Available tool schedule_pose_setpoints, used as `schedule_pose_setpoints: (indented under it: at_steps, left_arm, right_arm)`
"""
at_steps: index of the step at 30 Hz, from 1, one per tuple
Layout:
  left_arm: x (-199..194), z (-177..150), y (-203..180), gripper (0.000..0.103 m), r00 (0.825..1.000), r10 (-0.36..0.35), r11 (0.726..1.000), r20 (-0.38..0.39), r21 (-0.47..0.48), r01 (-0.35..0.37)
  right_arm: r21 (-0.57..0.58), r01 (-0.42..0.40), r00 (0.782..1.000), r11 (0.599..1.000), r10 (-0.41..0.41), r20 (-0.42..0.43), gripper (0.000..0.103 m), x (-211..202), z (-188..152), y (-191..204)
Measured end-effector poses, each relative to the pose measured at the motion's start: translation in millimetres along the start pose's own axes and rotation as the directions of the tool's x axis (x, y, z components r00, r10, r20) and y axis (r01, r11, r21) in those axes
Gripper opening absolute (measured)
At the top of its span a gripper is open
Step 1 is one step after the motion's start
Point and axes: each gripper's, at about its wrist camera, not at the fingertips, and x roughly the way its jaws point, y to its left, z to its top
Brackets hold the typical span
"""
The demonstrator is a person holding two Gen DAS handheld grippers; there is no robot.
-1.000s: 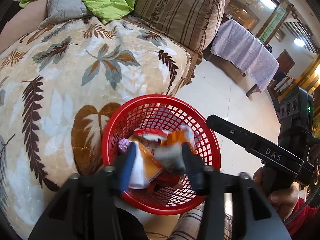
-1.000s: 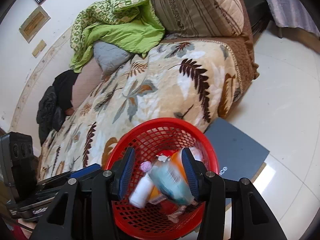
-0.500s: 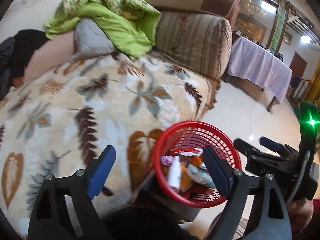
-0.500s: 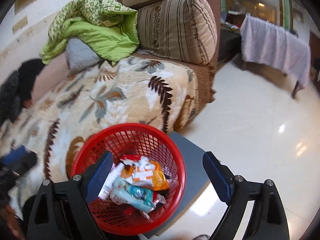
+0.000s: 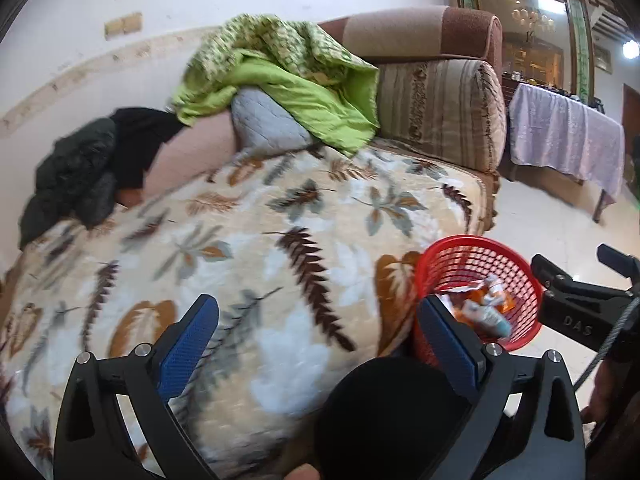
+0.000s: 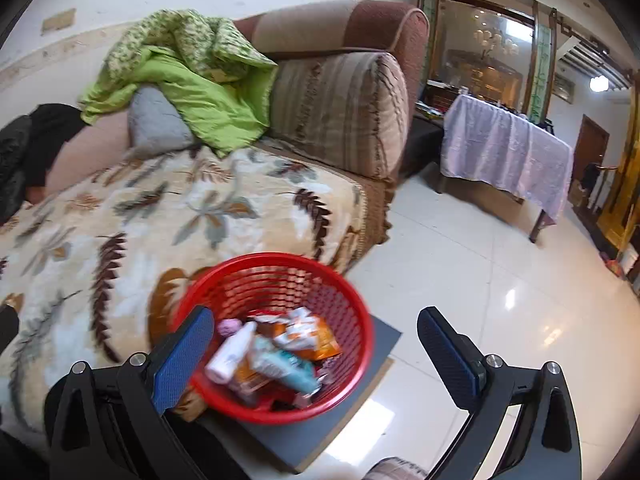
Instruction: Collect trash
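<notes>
A red mesh basket [image 6: 280, 280] stands on a grey board [image 6: 320, 432] beside the sofa; it also shows in the left wrist view [image 5: 472, 260]. It holds trash: a white bottle [image 6: 230, 352], an orange wrapper [image 6: 316, 336] and a teal tube [image 6: 284, 368]. My right gripper [image 6: 316, 344] is open and empty, above and in front of the basket. My left gripper [image 5: 316, 340] is open and empty over the sofa blanket, left of the basket. The right gripper's body [image 5: 580, 304] shows at the right of the left wrist view.
The sofa carries a leaf-pattern blanket [image 5: 240, 240], a green quilt [image 5: 280, 80], a grey pillow [image 5: 268, 124], a striped cushion [image 6: 340, 112] and black clothes [image 5: 88, 160]. A table with a pale cloth [image 6: 504, 152] stands on the glossy tile floor [image 6: 500, 288].
Both grippers opened, dropped their trash into the basket and pulled back and up. The left gripper swung left over the blanket.
</notes>
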Motion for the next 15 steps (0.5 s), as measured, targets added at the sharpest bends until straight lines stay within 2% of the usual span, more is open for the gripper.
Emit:
schedule_pose_setpoints:
  at_steps: [4,10,15]
  left_arm:
    - [-15.9,-12.8,10.4,0.101,0.996,0.086,0.996,0.031,-0.028,-0.086]
    - [-17.1,-20.2,23.1,0.101,0.987,0.16,0.984,-0.018,-0.07,-0.161]
    - [-8.9,-23.8,25.8,0.101,0.987,0.152,0.987,-0.05,-0.053,-0.155]
  right_arm:
    - [-0.028,-0.024,0.999,0.999,0.025,0.033,0.103,-13.4,-3.3,11.5]
    - [-0.044,-0.042,0.998,0.998,0.044,0.046,0.103,-18.7,-7.2,21.4]
    - [-0.054,-0.05,0.998,0.997,0.052,0.037,0.103,-15.6,-9.2,23.1]
